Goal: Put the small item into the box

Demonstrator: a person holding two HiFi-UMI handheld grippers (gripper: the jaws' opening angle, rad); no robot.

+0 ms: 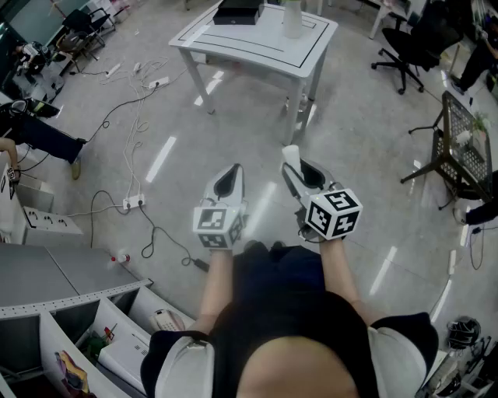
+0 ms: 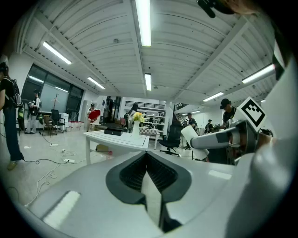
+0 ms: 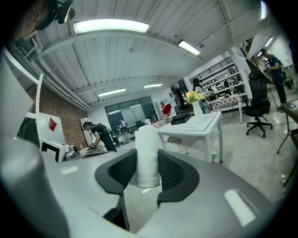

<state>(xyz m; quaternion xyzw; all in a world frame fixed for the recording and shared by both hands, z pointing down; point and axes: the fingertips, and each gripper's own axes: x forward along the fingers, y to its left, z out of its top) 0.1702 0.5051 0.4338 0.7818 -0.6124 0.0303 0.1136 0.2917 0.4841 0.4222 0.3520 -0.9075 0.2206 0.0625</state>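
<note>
Head view shows the desk (image 1: 311,47) well ahead across open floor, with the black box (image 1: 238,11) at its far edge, so the person is not yet within reach. Nearer, the right tongs (image 1: 302,172) are clamped on the small item, a white roll (image 3: 148,155) standing upright between the pads. Beside them, the left tongs (image 1: 229,179) are closed with nothing in them. The pick-up looks done; carrying the roll over and placing it in the box are left.
</note>
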